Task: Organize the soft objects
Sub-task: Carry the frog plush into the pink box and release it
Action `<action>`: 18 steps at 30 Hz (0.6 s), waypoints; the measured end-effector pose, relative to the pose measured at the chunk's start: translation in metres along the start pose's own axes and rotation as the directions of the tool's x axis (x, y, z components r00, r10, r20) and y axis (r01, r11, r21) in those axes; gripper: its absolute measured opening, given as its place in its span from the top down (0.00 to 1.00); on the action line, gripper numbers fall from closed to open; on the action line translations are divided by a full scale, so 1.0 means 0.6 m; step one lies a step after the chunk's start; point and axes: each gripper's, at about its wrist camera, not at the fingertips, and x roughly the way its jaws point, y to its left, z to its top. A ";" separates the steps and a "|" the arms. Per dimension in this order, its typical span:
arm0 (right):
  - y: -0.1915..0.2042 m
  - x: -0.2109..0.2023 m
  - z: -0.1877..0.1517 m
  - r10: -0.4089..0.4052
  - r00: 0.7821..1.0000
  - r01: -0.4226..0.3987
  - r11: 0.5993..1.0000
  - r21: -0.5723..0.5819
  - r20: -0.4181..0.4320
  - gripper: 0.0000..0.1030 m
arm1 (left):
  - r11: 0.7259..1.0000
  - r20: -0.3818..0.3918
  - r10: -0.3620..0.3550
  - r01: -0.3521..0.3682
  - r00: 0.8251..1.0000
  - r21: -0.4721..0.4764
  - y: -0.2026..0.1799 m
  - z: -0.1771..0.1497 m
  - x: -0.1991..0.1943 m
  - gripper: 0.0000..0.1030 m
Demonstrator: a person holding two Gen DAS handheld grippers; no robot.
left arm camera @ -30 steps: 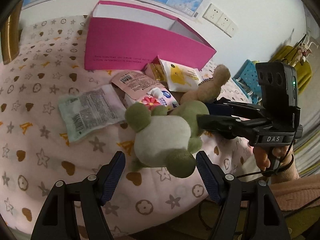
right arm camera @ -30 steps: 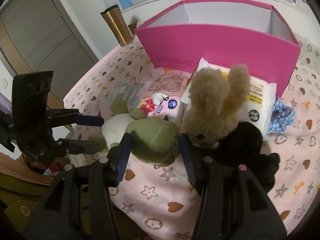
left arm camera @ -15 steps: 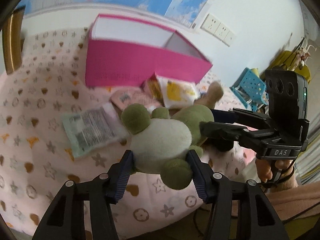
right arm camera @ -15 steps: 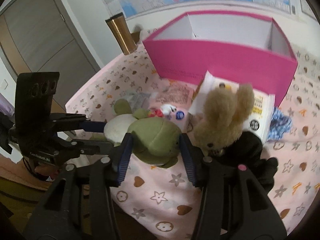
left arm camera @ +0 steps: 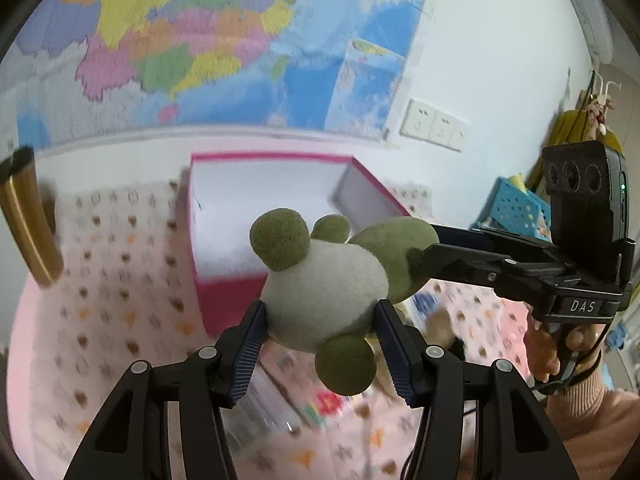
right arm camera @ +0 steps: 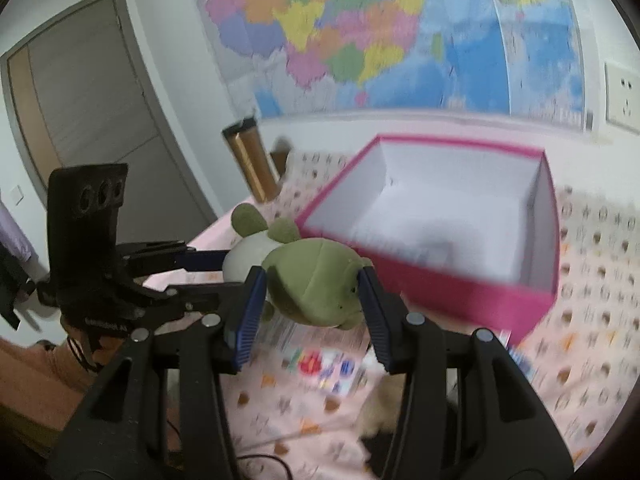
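A large colourful map [left arm camera: 224, 40] covers the white wall, with white wall sockets [left arm camera: 434, 128] to its right. A grey door [right arm camera: 88, 112] stands off to the left. The pink patterned cloth [left arm camera: 100, 280] spreads below, and a blue perforated basket [left arm camera: 516, 208] sits at the right.

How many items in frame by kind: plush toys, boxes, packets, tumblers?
Plush toys: 2, the green turtle plush held by both grippers, left gripper and right gripper, and a tan plush, blurred, on the bed.
Boxes: 1, pink box.
Packets: at least 1, snack packets, too blurred to separate.
Tumblers: 1, gold tumbler.
Total: at least 5.
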 end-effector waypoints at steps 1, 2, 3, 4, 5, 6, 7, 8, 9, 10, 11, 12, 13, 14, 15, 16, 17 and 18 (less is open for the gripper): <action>-0.005 0.004 0.012 -0.002 1.000 0.002 1.000 0.001 0.007 0.51 | 1.000 0.004 0.003 -0.003 1.000 0.001 0.005 0.010 0.005 0.45; -0.013 0.010 0.029 -0.005 1.000 0.005 1.000 0.009 0.015 0.51 | 1.000 0.007 0.006 -0.006 1.000 0.000 0.010 0.021 0.011 0.45; -0.019 0.012 0.036 -0.006 1.000 0.006 1.000 0.013 0.020 0.51 | 1.000 0.007 0.007 -0.007 1.000 -0.006 0.019 0.037 0.021 0.45; -0.027 0.019 0.049 -0.007 1.000 0.007 1.000 0.019 0.024 0.51 | 1.000 0.006 0.011 -0.011 1.000 -0.009 0.021 0.045 0.027 0.45; -0.033 0.024 0.057 -0.010 1.000 0.010 1.000 0.025 0.027 0.51 | 1.000 0.005 0.020 -0.020 1.000 -0.011 0.026 0.055 0.034 0.45; -0.039 0.032 0.066 -0.017 0.999 0.016 0.999 0.030 0.027 0.51 | 1.000 0.000 0.029 -0.029 1.000 -0.012 0.034 0.067 0.045 0.45; -0.047 0.039 0.074 -0.021 1.000 0.020 0.999 0.037 0.021 0.51 | 0.999 -0.005 0.032 -0.032 0.999 -0.014 0.039 0.074 0.056 0.45; -0.055 0.051 0.081 -0.027 1.000 0.026 0.999 0.045 0.014 0.51 | 0.999 -0.013 0.035 -0.035 0.999 -0.019 0.046 0.081 0.065 0.45; -0.063 0.062 0.087 -0.037 0.999 0.037 0.998 0.049 0.007 0.51 | 0.999 -0.024 0.041 -0.042 0.999 -0.025 0.054 0.089 0.080 0.45; -0.072 0.075 0.093 -0.047 0.999 0.047 0.997 0.056 -0.003 0.51 | 0.999 -0.033 0.046 -0.047 0.998 -0.025 0.059 0.093 0.090 0.45; -0.078 0.084 0.096 -0.050 0.999 0.050 0.997 0.064 -0.010 0.51 | 0.998 -0.043 0.052 -0.053 0.998 -0.025 0.063 0.096 0.100 0.45; -0.087 0.094 0.099 -0.052 0.998 0.053 0.996 0.075 -0.019 0.51 | 0.998 -0.052 0.057 -0.058 0.997 -0.027 0.068 0.098 0.111 0.45; -0.096 0.104 0.102 -0.051 0.998 0.054 0.995 0.088 -0.030 0.51 | 0.998 -0.067 0.058 -0.060 0.996 -0.033 0.075 0.103 0.123 0.45; -0.106 0.116 0.104 -0.050 0.998 0.054 0.993 0.101 -0.042 0.51 | 0.997 -0.077 0.062 -0.065 0.995 -0.036 0.078 0.105 0.134 0.45; -0.116 0.126 0.106 -0.051 0.997 0.057 0.992 0.114 -0.053 0.51 | 0.996 -0.090 0.072 -0.075 0.993 -0.039 0.084 0.107 0.149 0.45; -0.127 0.138 0.107 -0.051 0.997 0.059 0.990 0.129 -0.065 0.51 | 0.996 -0.099 0.076 -0.080 0.992 -0.044 0.088 0.108 0.157 0.45; -0.135 0.148 0.107 -0.051 0.996 0.061 0.988 0.140 -0.075 0.51 | 0.995 -0.111 0.082 -0.087 0.990 -0.045 0.093 0.110 0.171 0.45; -0.146 0.159 0.108 -0.050 0.995 0.063 0.986 0.155 -0.086 0.51 | 0.994 -0.119 0.090 -0.096 0.989 -0.044 0.095 0.111 0.180 0.45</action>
